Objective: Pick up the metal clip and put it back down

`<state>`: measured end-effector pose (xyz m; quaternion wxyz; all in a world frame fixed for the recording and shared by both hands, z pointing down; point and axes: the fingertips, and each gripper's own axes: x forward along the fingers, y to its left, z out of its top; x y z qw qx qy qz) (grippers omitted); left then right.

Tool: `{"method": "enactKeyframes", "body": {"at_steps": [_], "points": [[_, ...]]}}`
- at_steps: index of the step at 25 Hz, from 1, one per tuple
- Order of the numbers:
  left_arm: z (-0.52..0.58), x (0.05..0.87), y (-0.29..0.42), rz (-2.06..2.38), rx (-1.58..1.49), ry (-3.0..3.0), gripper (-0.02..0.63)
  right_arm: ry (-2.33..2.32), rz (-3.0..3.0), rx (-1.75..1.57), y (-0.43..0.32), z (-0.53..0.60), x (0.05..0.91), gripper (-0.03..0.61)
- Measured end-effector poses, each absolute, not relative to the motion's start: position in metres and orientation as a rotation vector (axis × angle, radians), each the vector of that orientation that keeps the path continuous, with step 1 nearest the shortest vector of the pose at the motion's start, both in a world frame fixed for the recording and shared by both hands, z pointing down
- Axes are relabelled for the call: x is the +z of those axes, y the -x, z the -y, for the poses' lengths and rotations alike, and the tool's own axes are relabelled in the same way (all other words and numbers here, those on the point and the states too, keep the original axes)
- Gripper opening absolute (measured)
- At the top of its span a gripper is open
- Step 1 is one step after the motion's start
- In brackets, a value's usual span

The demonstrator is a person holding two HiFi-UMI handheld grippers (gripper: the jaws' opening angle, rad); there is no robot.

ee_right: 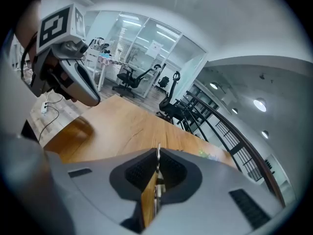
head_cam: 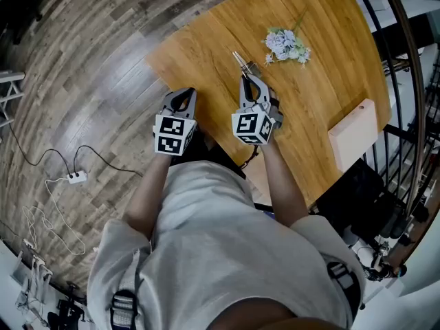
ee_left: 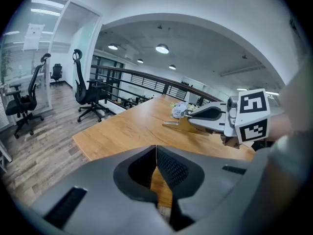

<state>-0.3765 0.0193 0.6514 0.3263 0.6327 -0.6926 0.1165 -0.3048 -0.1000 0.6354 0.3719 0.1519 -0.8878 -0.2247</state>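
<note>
r gripper [head_cam: 245,80] pinching metal clip [head_cam: 240,62], l gripper [head_cam: 183,99] jaws closed w/ nothing between.

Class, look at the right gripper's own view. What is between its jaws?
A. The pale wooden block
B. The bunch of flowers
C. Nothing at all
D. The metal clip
D: in the right gripper view, the right gripper has its jaws closed on the thin metal clip, which stands edge-on between the pads.
</note>
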Motion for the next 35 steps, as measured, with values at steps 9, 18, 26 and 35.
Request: {"method": "enactKeyframes", "body": {"at_steps": [9, 18, 26, 35], "points": [[-0.02, 0.661, 0.373, 1.788, 0.315, -1.658, 0.025, -0.355, 2.198, -0.63, 0.312, 0.1, 0.655, 0.038], [-0.024, 0.668, 0.375, 1.789, 0.32, -1.642, 0.025, -0.3, 2.153, -0.665, 0.316, 0.087, 0.668, 0.038], [-0.025, 0.671, 0.37, 1.768, 0.337, -1.642, 0.025, -0.247, 2.158, -0.585, 0.318, 0.073, 0.681, 0.04], [-0.019, 0.668, 0.365, 1.756, 0.344, -1.659, 0.025, -0.184, 2.156, -0.466, 0.313, 0.059, 0.693, 0.15]]}}
